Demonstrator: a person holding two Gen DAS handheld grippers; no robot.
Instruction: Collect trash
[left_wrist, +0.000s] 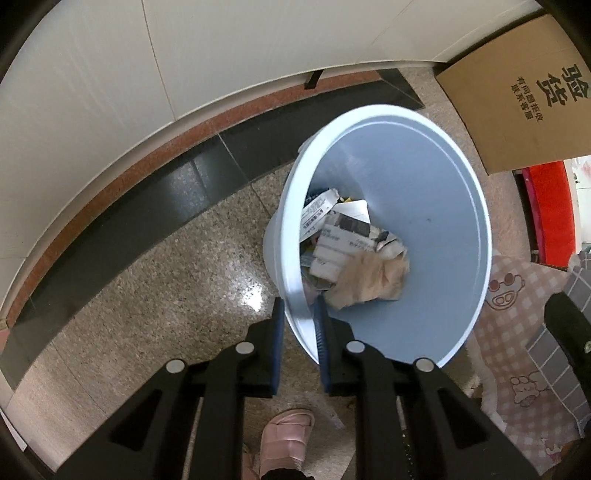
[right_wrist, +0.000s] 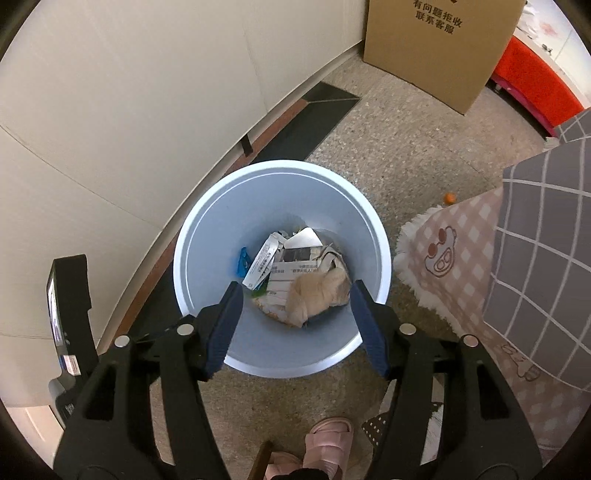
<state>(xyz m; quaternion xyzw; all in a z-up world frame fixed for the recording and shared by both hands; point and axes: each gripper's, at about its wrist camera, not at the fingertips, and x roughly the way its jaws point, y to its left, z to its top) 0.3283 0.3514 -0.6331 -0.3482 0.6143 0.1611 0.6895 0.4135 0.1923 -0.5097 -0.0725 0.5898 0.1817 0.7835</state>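
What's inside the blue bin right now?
The blue bin holds a crumpled tan paper on printed packaging and a blue scrap. Anything beneath that pile is hidden.

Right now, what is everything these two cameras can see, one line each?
bin: one, pale blue, on speckled floor by the wall
paper trash: several crumpled pieces, white and tan, inside bin
cardboard box: one, brown, against the wall beyond bin
rug: one, pink check, beside bin
orange ball: one, floor beyond rug
slipper: one in view, pink, the person's foot
left hand-held gripper: closed on bin rim
right hand-held gripper: open, empty, above bin
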